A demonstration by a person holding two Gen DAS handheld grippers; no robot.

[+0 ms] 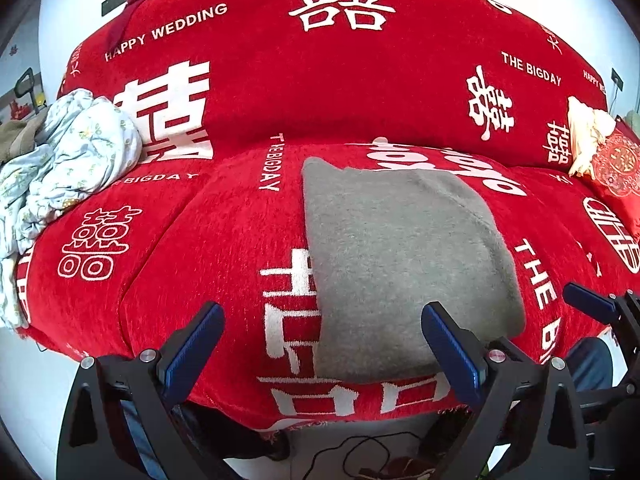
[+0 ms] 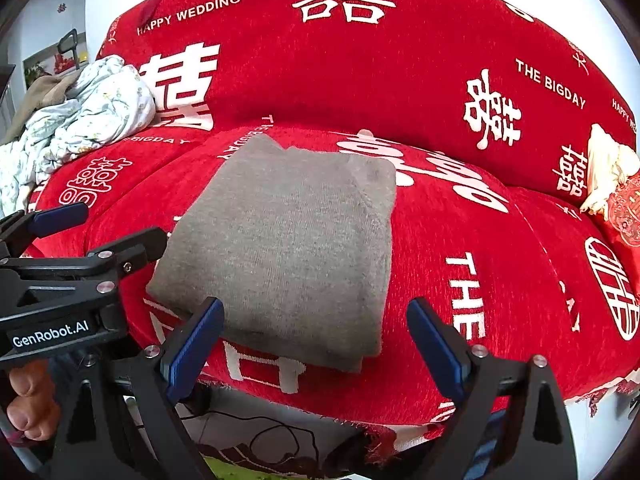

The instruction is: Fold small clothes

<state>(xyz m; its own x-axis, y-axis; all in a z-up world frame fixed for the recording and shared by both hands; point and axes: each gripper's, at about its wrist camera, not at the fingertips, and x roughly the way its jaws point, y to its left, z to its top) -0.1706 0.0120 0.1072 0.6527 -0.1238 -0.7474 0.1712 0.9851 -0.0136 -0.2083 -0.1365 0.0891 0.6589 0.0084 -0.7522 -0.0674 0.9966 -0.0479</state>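
Folded grey garment (image 2: pixel 288 240) on sofa (image 2: pixel 460 92); tools (image 1: pixel 324 344) (image 2: pixel 316 340) spread, empty.

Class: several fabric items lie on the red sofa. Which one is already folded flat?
The grey garment in the middle of the seat: a neat flat rectangle. The pale floral cloth at the left end is a crumpled heap.

The red sofa cover (image 2: pixel 304 92) carries white woven "HAPPY WEDDING" and "THE BIGDAY" beside double-happiness characters. A label on the left gripper (image 2: pixel 102 226) reads "GenRobot.AI".
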